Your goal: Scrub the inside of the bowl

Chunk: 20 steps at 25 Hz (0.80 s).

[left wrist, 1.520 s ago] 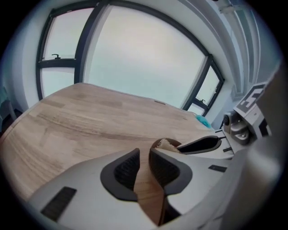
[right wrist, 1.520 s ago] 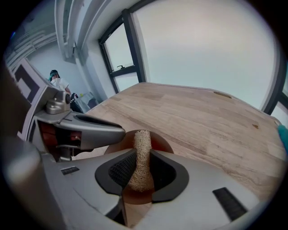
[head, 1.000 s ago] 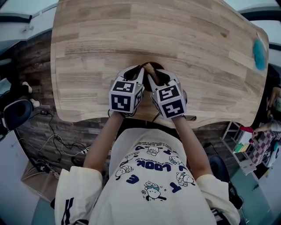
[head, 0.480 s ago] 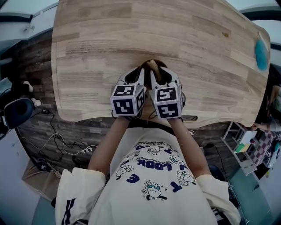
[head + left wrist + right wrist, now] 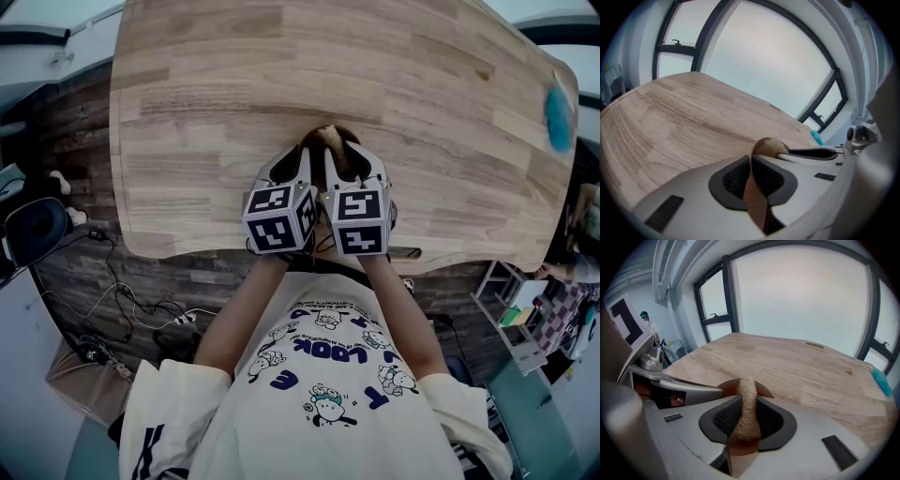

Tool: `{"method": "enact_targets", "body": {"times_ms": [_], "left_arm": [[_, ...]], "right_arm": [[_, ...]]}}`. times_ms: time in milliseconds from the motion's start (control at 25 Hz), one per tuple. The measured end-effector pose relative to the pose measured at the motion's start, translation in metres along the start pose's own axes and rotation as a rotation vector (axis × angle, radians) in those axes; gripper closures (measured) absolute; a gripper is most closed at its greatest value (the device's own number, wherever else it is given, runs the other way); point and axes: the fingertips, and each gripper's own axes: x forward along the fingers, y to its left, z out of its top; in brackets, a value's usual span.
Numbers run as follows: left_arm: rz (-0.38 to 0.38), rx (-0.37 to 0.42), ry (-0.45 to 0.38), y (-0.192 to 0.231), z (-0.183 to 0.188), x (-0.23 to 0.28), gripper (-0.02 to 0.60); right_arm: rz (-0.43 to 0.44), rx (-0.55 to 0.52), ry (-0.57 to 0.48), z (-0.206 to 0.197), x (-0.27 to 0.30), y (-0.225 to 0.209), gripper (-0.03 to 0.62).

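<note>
A brown bowl (image 5: pixel 349 157) sits near the table's front edge, mostly hidden under both grippers. My left gripper (image 5: pixel 298 157) is shut on the bowl's thin brown wall (image 5: pixel 754 197), which stands edge-on between the dark pads. My right gripper (image 5: pixel 345 161) is shut on a beige loofah scrubber (image 5: pixel 747 411), held upright between its pads over the bowl's brown inside (image 5: pixel 740 446). The scrubber's tip (image 5: pixel 773 146) shows just past the bowl's rim in the left gripper view. The two grippers stand side by side, almost touching.
The wooden table (image 5: pixel 281 75) stretches away beyond the bowl. A teal-blue object (image 5: pixel 555 117) lies at its far right edge. Cables and headphones (image 5: pixel 37 230) are on the floor at the left. Large windows stand behind the table.
Both marker cubes have turned and drawn closer, so they now sit squarely side by side. The left one shifted slightly right and toward me. The grips on the bowl and the scrubber are unchanged.
</note>
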Motion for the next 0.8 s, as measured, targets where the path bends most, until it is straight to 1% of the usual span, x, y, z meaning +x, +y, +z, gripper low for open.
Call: {"method": "enact_targets", "body": {"times_ms": [120,320,440,560,720,800], "left_arm": [[0.008,0.019,0.001,0.0,0.001,0.001,0.534],[0.003,0.039,0.003,-0.002,0.002,0.002,0.532],[-0.013,0.042,-0.003,-0.002,0.003,0.002,0.532],[-0.03,0.038,-0.003,-0.002,0.004,0.003,0.532],[-0.025,0.06,-0.003,-0.002,0.006,0.004,0.532],[-0.017,0.072,-0.003,-0.002,0.007,0.005,0.531]], "right_arm": [[0.01,-0.037,-0.013,0.003,-0.002,-0.001,0.507],[-0.025,-0.207,0.006,0.0,0.0,-0.003,0.505],[-0.012,-0.235,0.038,-0.003,0.002,-0.002,0.505],[0.062,-0.199,0.078,-0.005,0.004,0.001,0.505],[0.238,-0.083,0.153,-0.01,0.003,0.009,0.507],[0.311,-0.038,0.179,-0.012,0.003,0.017,0.507]]}}
